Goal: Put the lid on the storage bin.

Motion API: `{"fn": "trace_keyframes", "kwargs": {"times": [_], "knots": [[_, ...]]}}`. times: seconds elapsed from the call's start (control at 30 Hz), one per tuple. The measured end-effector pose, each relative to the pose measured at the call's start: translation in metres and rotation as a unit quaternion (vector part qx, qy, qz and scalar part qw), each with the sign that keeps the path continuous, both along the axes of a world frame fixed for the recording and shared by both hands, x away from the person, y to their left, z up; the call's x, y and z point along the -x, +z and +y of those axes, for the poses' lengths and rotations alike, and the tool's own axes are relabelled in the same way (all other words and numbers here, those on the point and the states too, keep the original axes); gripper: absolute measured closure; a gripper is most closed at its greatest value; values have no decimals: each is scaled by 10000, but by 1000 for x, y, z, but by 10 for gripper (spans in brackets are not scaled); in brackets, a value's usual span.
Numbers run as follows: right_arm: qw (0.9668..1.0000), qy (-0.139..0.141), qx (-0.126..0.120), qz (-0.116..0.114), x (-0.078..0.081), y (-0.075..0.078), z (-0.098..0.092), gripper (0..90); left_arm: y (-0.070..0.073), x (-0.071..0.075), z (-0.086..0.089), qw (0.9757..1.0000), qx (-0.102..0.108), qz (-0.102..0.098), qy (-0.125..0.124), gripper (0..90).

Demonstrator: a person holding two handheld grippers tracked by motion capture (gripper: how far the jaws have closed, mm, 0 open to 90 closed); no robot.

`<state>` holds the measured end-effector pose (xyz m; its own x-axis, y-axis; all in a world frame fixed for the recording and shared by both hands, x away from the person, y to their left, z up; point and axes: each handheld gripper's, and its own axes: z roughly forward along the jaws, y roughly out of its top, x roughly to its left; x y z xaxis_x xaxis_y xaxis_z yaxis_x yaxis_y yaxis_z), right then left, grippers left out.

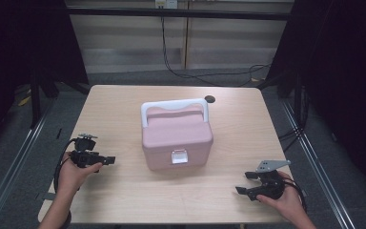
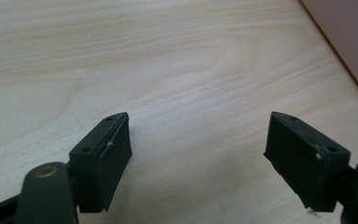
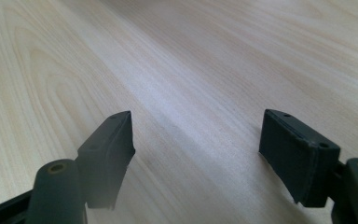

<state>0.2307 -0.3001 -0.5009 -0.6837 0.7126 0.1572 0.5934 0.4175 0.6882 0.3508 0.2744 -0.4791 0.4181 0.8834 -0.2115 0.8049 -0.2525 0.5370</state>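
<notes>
Near edge: right gripper [image 1: 246,183] and left gripper [image 1: 110,160], both jaws wide, empty, low over light wooden desk [image 1: 124,200]. We flank closed pink plastic box with white handle [image 1: 176,134] at desk centre, well apart, likely readying approach to latch.

A pale wood-grain tabletop [image 1: 124,195] is seen at the centre of a dark-curtained space. A small dark round spot [image 1: 210,99] is set near its far edge. Black cables [image 1: 181,71] are trailed across the grey floor [image 1: 138,78] beyond it, below a light panelled wall [image 1: 124,43].
</notes>
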Motion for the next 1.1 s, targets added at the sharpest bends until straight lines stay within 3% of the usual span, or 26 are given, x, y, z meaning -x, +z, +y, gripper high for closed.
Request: {"fn": "trace_keyframes", "kwargs": {"times": [0.13,0.2,0.37,0.47,0.53,0.6,0.7,0.9,1.1], "knots": [[9997,18,-59,-249,4,-4,-1,254,-6,1,3,10000,-19,8,-30,198],[9994,30,-80,-328,5,-6,-2,254,-8,2,3,10000,17,-90,28,192],[9989,50,-28,-475,7,-8,-2,253,-10,6,5,9997,8,-242,-81,181],[9987,62,6,-509,7,-8,-1,249,-13,10,4,9989,-43,-435,-169,154],[9986,57,62,-524,8,-8,0,247,-17,13,3,9974,-125,-666,-228,151],[9984,93,97,-549,8,-8,1,247,-21,16,3,9943,-305,-938,-400,149],[9980,142,167,-596,9,-8,2,241,-26,19,3,9900,-404,-1212,-592,143],[9977,172,215,-614,9,-8,2,235,-29,20,5,9878,-350,-1358,-677,113],[9976,217,217,-621,9,-8,2,226,-30,20,6,9875,-299,-1388,-682,106]]}}
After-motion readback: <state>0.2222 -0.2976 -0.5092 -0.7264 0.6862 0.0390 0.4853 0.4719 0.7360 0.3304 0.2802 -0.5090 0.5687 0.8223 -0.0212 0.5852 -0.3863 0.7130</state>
